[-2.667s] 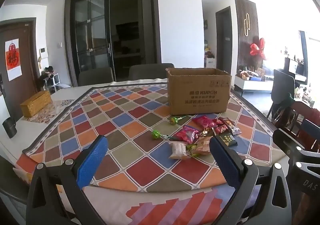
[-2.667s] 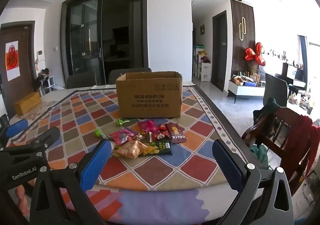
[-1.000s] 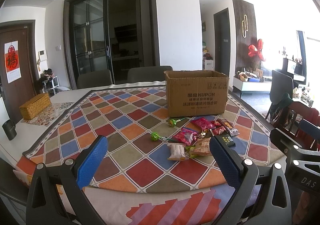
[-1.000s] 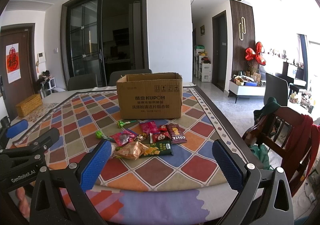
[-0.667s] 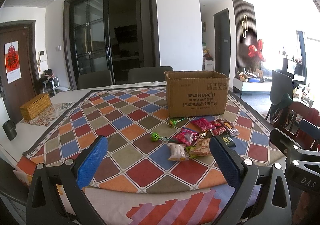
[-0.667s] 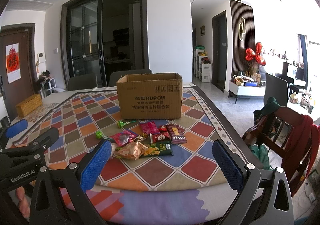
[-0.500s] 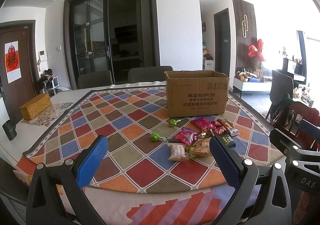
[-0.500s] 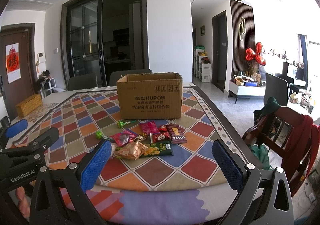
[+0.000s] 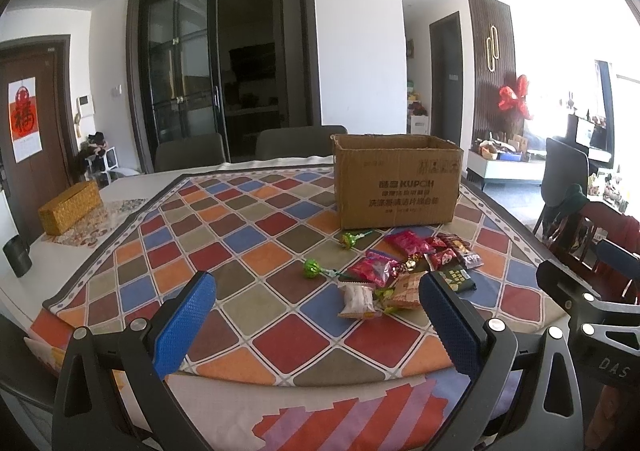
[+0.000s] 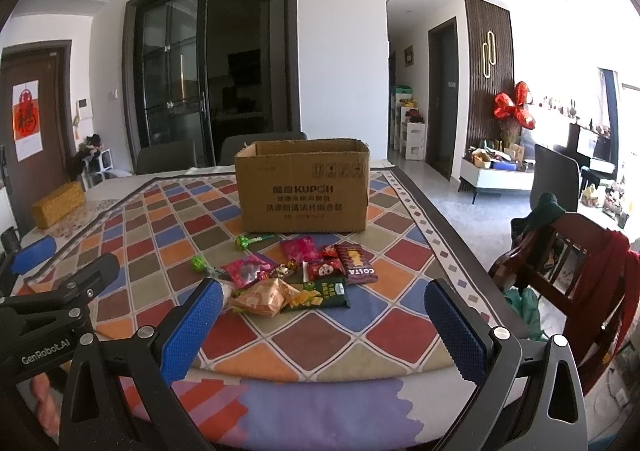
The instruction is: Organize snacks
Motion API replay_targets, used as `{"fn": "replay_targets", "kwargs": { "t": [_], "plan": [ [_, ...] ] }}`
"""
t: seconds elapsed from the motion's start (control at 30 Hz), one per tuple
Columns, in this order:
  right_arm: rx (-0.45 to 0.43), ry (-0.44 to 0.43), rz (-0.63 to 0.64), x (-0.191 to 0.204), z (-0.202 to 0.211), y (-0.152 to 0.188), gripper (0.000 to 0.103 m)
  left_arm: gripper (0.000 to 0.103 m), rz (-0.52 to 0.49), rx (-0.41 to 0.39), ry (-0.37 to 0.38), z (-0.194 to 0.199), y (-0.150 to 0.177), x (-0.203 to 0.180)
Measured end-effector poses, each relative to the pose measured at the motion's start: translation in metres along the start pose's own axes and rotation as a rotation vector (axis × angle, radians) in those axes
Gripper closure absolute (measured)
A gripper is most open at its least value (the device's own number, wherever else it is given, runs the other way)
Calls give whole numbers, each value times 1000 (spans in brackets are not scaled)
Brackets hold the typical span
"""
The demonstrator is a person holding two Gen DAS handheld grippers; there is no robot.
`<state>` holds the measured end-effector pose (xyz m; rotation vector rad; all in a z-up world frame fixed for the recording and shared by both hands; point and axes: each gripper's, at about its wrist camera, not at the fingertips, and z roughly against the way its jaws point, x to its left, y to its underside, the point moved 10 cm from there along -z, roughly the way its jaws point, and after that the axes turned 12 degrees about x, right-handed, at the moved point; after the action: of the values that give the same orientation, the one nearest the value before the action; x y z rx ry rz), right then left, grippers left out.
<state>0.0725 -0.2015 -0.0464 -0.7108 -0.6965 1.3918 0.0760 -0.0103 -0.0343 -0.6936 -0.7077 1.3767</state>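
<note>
Two handheld grippers hover side by side above the near edge of a surface (image 9: 256, 235) covered by a cloth of red, blue, orange and olive diamonds. The left gripper (image 9: 316, 315) has its blue-padded fingers (image 9: 185, 321) spread wide apart, holding nothing. The right gripper (image 10: 323, 325) is the same: its fingers (image 10: 192, 331) are wide apart and empty.

The snacks (image 10: 296, 275) lie in a loose cluster on the cloth, toward the right side of the surface, between the grippers and an open cardboard box (image 10: 302, 187). The box stands upright just beyond the cluster, its printed side facing the cameras; its inside is not visible.

Within the cluster, two green-wrapped lollipops (image 10: 244, 242) lie at the left, well clear of each other. To their right sit pink and red foil packets (image 10: 301, 249), a dark red packet marked COSTA (image 10: 356, 263) at the right edge, a green packet (image 10: 318, 293) nearest the right gripper, and an orange crinkled packet (image 10: 266, 295) touching the green one. In the left wrist view a pale wrapped snack (image 9: 357, 301) lies nearest the camera.

A woven yellow box (image 9: 69, 206) sits at the far left of the surface, and dark chairs (image 9: 188, 157) stand behind.
</note>
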Motion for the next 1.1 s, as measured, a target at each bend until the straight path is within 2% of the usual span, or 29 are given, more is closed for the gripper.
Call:
{"fn": "replay_targets", "kwargs": {
  "t": [0.43, 0.5, 0.83, 1.1],
  "plan": [
    [48, -29, 18, 11, -34, -6, 1, 1, -12, 69, 13, -33, 0, 3],
    [58, -39, 14, 14, -40, -8, 1, 5, -10, 87, 15, -40, 0, 4],
    [154, -98, 2, 30, -77, -12, 14, 22, -4, 179, 64, -74, 0, 3],
    [270, -165, -25, 43, -113, -6, 25, 33, -13, 264, 109, -103, 4, -5]
  ]
}}
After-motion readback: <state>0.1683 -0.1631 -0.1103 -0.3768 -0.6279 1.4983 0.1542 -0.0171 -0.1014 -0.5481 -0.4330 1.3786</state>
